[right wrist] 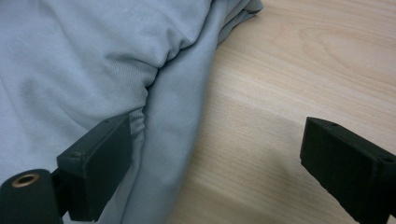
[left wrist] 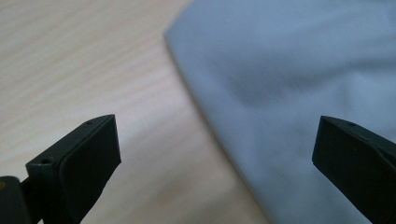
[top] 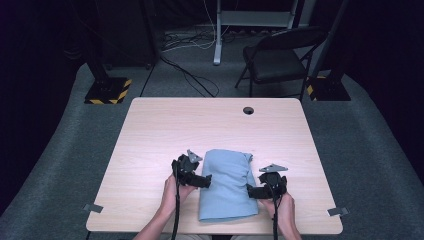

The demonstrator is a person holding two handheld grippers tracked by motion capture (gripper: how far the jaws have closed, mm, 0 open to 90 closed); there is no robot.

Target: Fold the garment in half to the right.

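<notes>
Since the folded blue cloth (top: 227, 184) lies between them, left gripper (top: 206, 180) and right gripper (top: 251, 190) flank its edges, jaws apart, holding nothing

A folding chair (top: 280, 57) stands on grey carpet (top: 60, 150) behind the table (top: 170, 120).

folding chair (top: 280, 56) (behind table (top: 165, 125))

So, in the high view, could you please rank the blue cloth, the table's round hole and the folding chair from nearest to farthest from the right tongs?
1. Blue cloth, right beside the right tongs.
2. Round hole, at the table's far edge.
3. Folding chair, on the floor beyond the table.
</notes>
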